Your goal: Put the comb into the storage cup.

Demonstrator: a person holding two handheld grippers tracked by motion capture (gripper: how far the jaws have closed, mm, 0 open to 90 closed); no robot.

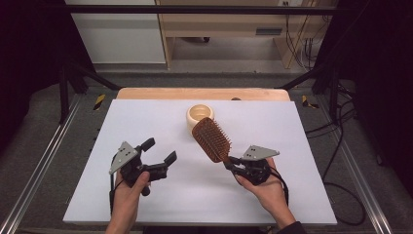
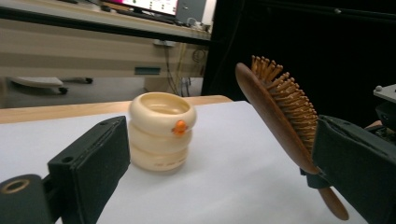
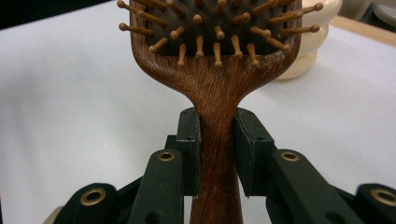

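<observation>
Wooden paddle hairbrush (image 1: 211, 139): dark, fine-grained oval head set with round-tipped wooden pins, tapering to a slim handle. The right gripper (image 1: 233, 165) is closed on that handle, its black pads pressing both sides, and holds the brush tilted above the worktop (image 1: 146, 200). The left gripper (image 1: 159, 149) holds nothing, its blocky jaws spread wide. Behind the brush stands a cream holder (image 1: 199, 117) of stacked rounded rings, glossy, with a small orange knob. The worktop is a matt white sheet over a pale wooden board; grey floor, metal rails and a light wooden bench surround it. Broad bare sheet lies around both hands.
</observation>
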